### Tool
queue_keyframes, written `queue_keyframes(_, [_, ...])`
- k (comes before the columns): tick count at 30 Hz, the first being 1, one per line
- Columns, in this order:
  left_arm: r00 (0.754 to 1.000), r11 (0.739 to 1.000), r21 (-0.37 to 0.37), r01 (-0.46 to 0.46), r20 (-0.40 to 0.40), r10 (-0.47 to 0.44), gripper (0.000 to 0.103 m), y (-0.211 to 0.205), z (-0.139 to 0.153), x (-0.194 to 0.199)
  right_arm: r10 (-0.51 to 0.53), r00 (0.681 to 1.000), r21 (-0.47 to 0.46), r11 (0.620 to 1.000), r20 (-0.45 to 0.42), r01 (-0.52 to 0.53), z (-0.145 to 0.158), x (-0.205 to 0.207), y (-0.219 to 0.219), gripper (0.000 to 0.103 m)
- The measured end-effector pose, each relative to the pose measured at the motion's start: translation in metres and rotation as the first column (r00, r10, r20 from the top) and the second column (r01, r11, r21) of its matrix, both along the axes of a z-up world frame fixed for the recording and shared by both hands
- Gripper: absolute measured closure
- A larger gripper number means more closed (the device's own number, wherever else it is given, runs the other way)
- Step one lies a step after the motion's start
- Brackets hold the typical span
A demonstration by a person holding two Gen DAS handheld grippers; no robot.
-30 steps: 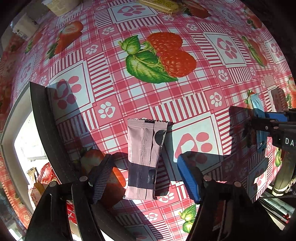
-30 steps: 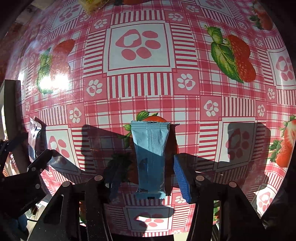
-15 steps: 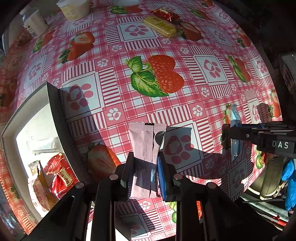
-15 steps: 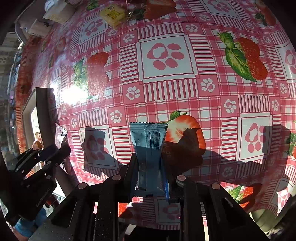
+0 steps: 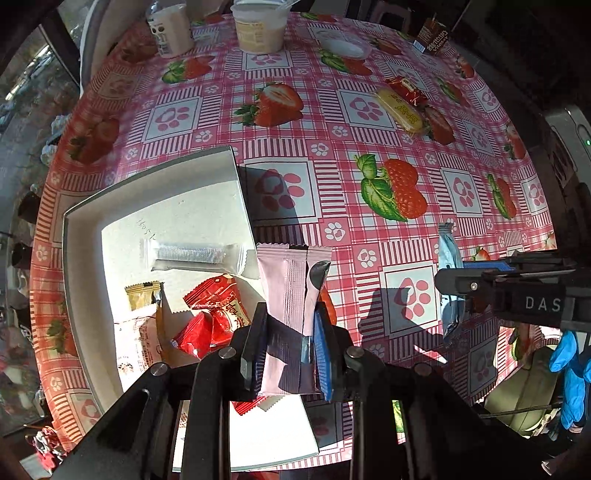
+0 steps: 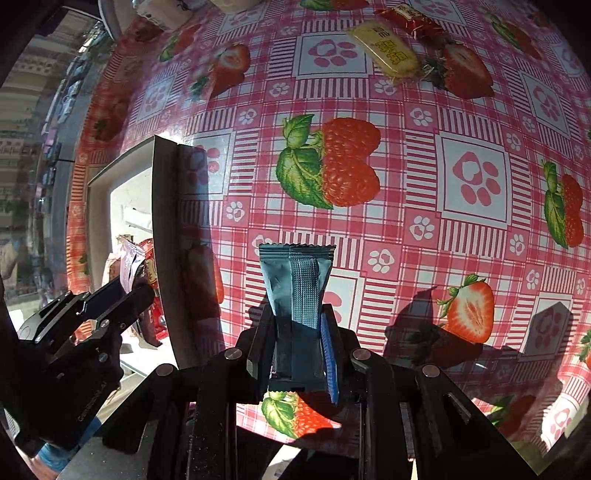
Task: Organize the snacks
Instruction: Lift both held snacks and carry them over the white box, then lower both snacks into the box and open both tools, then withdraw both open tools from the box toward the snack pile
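Note:
My left gripper (image 5: 290,356) is shut on a pale pink snack packet (image 5: 291,291) and holds it lifted, hanging over the right wall of a white box (image 5: 92,206). Inside the box lie a clear-wrapped bar (image 5: 192,254), red packets (image 5: 214,306) and a tan packet (image 5: 142,295). My right gripper (image 6: 297,354) is shut on a blue snack packet (image 6: 297,284), raised above the strawberry tablecloth right of the box (image 6: 164,229). The left wrist view shows the blue packet (image 5: 448,254) side-on in the right gripper (image 5: 461,275). The left gripper (image 6: 122,299) appears at left in the right wrist view.
A yellow packet (image 5: 400,107) and a red packet (image 5: 406,86) lie on the tablecloth at the far right. Two cups (image 5: 258,27) and a small carton (image 5: 434,37) stand along the far edge. A blue-gloved hand (image 5: 569,376) shows at lower right.
Both grippers closed on their packets and lifted them off the tablecloth. They moved toward the white box, which now fills much more of the left wrist view.

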State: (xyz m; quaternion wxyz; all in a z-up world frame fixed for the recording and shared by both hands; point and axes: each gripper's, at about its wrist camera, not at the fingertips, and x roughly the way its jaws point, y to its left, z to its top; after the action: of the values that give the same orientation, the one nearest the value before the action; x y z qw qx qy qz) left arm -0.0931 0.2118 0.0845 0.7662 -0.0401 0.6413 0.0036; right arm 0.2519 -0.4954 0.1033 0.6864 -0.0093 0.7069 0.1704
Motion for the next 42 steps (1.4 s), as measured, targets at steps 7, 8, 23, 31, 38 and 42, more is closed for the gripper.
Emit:
queue_keyframes(7, [0.992, 0.992, 0.021, -0.125, 0.007, 0.125, 0.077, 0.057, 0.002, -0.019, 0.132, 0.991, 0.003, 0.991, 0.000, -0.132, 0.000, 0.013, 0.072, 0.078])
queue_keyframes(8, [0.990, 0.990, 0.022, -0.140, 0.007, 0.140, 0.077, 0.063, 0.001, -0.021, 0.148, 0.989, 0.005, 0.989, 0.000, -0.148, -0.001, 0.013, 0.084, 0.078])
queue_keyframes(23, [0.957, 0.957, 0.018, -0.290, -0.014, 0.290, 0.077, 0.122, -0.014, -0.039, 0.307, 0.952, -0.015, 0.952, -0.010, -0.307, -0.018, 0.012, 0.223, 0.078])
queue_keyframes(31, [0.951, 0.952, 0.015, -0.307, -0.021, 0.307, 0.034, 0.125, -0.018, -0.045, 0.333, 0.942, -0.040, 0.942, -0.040, -0.334, -0.032, 0.014, 0.254, 0.078])
queue_keyframes(38, [0.947, 0.948, 0.025, -0.318, -0.044, 0.319, 0.023, 0.121, -0.024, -0.048, 0.327, 0.943, -0.053, 0.942, -0.057, -0.330, -0.027, 0.016, 0.247, 0.057])
queue_keyframes(42, [0.945, 0.946, 0.022, -0.324, -0.040, 0.325, 0.023, 0.117, -0.023, -0.050, 0.322, 0.946, -0.074, 0.943, -0.036, -0.324, -0.017, 0.014, 0.234, 0.028])
